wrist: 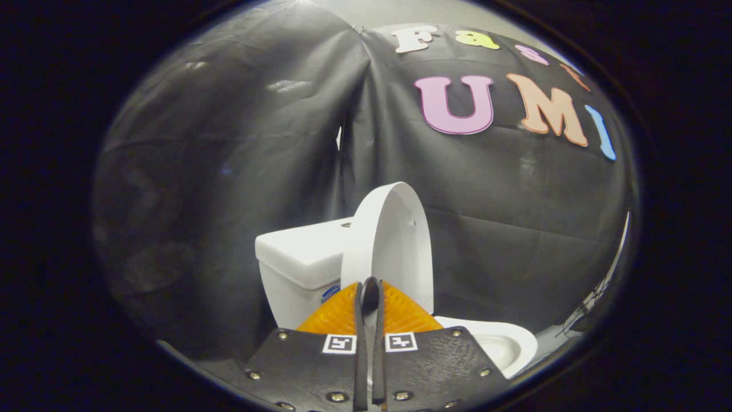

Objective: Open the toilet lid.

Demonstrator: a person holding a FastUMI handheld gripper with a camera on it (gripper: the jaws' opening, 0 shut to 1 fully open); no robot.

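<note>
1. The toilet lid [394,246] stands raised, close to upright, its inner face turned toward the camera and its top edge leaning back toward the cistern [303,252].
2. It rises just beyond the gripper [370,294], with the open bowl rim [517,343] showing below it and to its right.
3. The gripper's 2 orange fingers [331,315] are drawn together, with only a thin dark slit between their black pad edges.
4. Whether that slit holds anything is hard to tell: the lid's lower edge lies right behind the fingertips, and a pale strip shows low in the gap, but a clamp on the lid cannot be confirmed.
5. I judge the fingers as closed, with contact on the lid uncertain.
6. As for progress, the main part looks done: the lid is off the seat and the bowl is uncovered.
7. What seems left is small: making sure the lid rests against the cistern so it stays up by itself, then taking the gripper clear.
8. The likely risk is a lid short of its balance point, which could drop back onto the bowl once support goes.
9. The black cloth wall [229,171] closes the booth behind the toilet.
</note>
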